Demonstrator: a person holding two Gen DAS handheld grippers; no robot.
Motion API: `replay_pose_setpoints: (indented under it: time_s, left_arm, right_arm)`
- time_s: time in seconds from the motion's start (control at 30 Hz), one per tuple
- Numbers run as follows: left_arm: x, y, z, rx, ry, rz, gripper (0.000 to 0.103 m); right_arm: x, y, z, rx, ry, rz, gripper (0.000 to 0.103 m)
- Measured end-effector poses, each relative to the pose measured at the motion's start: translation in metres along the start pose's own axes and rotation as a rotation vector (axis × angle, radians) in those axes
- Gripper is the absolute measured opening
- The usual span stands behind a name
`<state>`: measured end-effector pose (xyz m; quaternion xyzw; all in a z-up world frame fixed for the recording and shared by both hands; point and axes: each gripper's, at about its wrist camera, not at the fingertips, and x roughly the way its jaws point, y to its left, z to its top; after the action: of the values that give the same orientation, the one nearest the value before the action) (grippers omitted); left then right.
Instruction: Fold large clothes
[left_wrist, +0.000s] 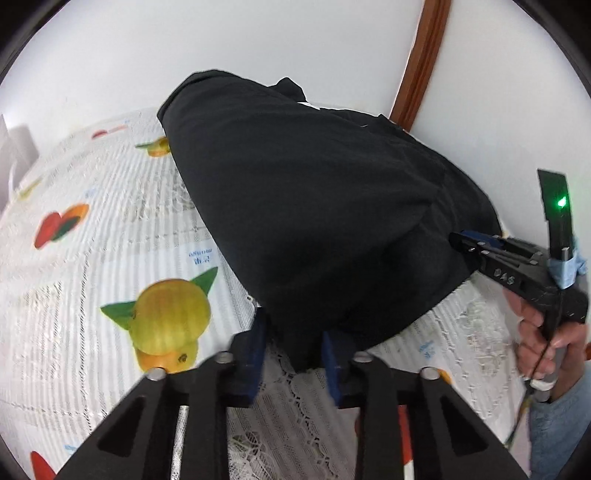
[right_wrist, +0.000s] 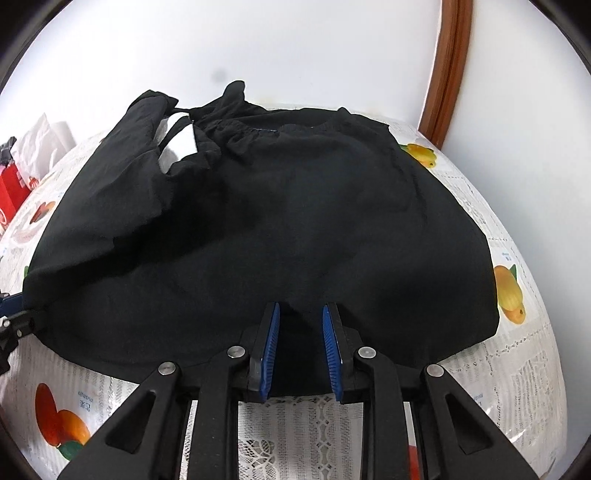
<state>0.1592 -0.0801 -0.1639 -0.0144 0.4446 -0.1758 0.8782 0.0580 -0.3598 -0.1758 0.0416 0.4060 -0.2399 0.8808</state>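
Note:
A large black garment (right_wrist: 280, 229) lies spread on a table with a white fruit-print cloth (right_wrist: 524, 354); it also shows in the left wrist view (left_wrist: 314, 206). Its white label (right_wrist: 181, 146) shows near the far collar. My left gripper (left_wrist: 293, 343) has its blue pads apart around the garment's near corner. My right gripper (right_wrist: 301, 332) has its blue pads apart around the near hem. In the left wrist view the right gripper (left_wrist: 458, 242) touches the cloth's right edge, held by a hand (left_wrist: 543, 332). The left gripper's tip (right_wrist: 11, 314) shows at the garment's left corner.
A white wall stands behind the table, with a brown wooden door frame (right_wrist: 447, 74) at the right. A red box and white tissue (right_wrist: 33, 155) sit at the table's far left. The fruit-print cloth (left_wrist: 92, 240) spreads to the left of the garment.

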Motion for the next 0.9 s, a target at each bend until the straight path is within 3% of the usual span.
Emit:
replay_pose_setpoints:
  time_s: [0.33,0.63,0.77,0.8,0.87,0.9]
  left_arm:
    - [-0.022,0.031,-0.011,-0.043,-0.016,0.029,0.003]
    - [-0.045,0.073,-0.031,-0.110,-0.017,0.074,0.003]
    - [-0.048,0.076,-0.033,-0.109,-0.004,0.059,0.004]
    - [-0.048,0.075,-0.033,-0.111,-0.001,0.056,0.004]
    - [-0.048,0.072,-0.033,-0.115,-0.004,0.043,0.004]
    - [-0.048,0.071,-0.034,-0.115,-0.005,0.035,0.006]
  right_arm:
    - [-0.002,0.039,0.003,-0.040,0.005,0.099,0.026]
    - [-0.002,0.097,0.013,-0.119,0.007,0.205,0.026]
    - [-0.007,0.096,0.018,-0.113,0.029,0.258,0.026]
    - [-0.011,0.094,0.020,-0.103,0.024,0.276,0.029]
    - [-0.022,0.087,0.028,-0.089,-0.007,0.301,0.045]
    - [-0.026,0.083,0.033,-0.084,-0.026,0.313,0.059]
